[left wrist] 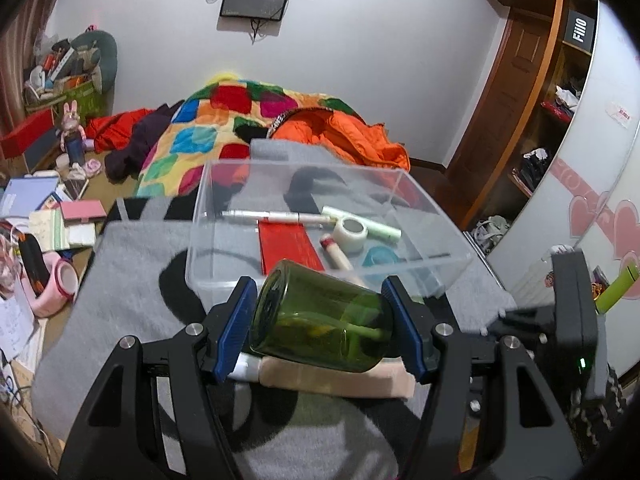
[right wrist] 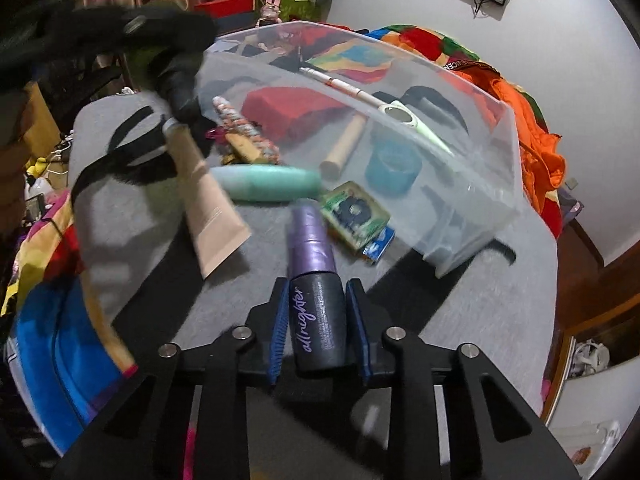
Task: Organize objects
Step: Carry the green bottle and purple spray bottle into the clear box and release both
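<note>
A: Holding a green jar [left wrist: 320, 320] sideways, the left gripper [left wrist: 320, 328] has it off the grey blanket [left wrist: 132, 264]; the clear box [left wrist: 400, 272] sits straight ahead.

B: And the right gripper [right wrist: 316, 320]?

A: Narrowed around a purple spray bottle [right wrist: 316, 284], lengthwise between the pads, probably touching. Box beyond, up-right.

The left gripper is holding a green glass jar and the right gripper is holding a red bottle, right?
Not quite. The left gripper does hold the green glass jar, but the bottle in the right gripper is purple and black, not red. The right wrist view shows it between the blue pads.
</note>
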The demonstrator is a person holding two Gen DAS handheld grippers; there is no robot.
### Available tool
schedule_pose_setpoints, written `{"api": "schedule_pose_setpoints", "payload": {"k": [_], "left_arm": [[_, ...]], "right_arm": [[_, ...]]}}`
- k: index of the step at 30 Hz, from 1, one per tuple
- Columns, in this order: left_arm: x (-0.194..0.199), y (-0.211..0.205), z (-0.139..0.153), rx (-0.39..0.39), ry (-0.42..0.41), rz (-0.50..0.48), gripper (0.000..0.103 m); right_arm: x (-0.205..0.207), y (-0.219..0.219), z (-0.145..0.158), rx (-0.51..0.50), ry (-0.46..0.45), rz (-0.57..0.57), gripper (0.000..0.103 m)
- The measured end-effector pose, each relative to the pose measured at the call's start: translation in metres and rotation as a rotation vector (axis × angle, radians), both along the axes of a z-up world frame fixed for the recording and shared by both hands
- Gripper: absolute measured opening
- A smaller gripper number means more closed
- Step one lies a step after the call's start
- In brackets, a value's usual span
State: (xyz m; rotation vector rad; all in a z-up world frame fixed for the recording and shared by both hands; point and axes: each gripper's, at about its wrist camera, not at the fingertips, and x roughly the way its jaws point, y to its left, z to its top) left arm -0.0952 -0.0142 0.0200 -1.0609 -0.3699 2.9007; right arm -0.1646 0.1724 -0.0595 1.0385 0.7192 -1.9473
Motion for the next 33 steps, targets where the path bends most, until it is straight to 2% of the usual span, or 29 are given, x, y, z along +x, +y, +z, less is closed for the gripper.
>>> {"api": "schedule_pose_setpoints", "payload": {"k": [5, 8, 15, 18, 28, 33], "left_arm": [[-0.005, 0.001, 0.009, -0.013, 0.019, 0.005, 0.064], [-0.008, 0.0, 0.01, -0.008, 0.021, 0.014, 0.064], [-0.019, -0.006, 0.018, 0.001, 0.03, 0.053, 0.064], [-0.026, -0.009, 0.021, 0.003, 0.029, 0.068, 0.064], [-0.051, -0.012, 0.012, -0.003, -0.009, 0.085, 0.064], [-0.061, -0.014, 0.003, -0.005, -0.032, 0.076, 0.064]], "right_arm": [[0.015, 0.015, 0.004, -0.045, -0.009, -0.041, 0.023], [0.02, 0.021, 0.014, -0.091, 0.025, -0.083, 0.023], [0.019, 0.022, 0.062, -0.255, 0.096, -0.137, 0.023], [0.015, 0.017, 0.077, -0.289, 0.136, -0.167, 0.023], [-0.031, -0.008, 0.083, -0.336, 0.144, -0.289, 0.023], [-0.056, -0.019, 0.077, -0.346, 0.112, -0.337, 0.023]]}}
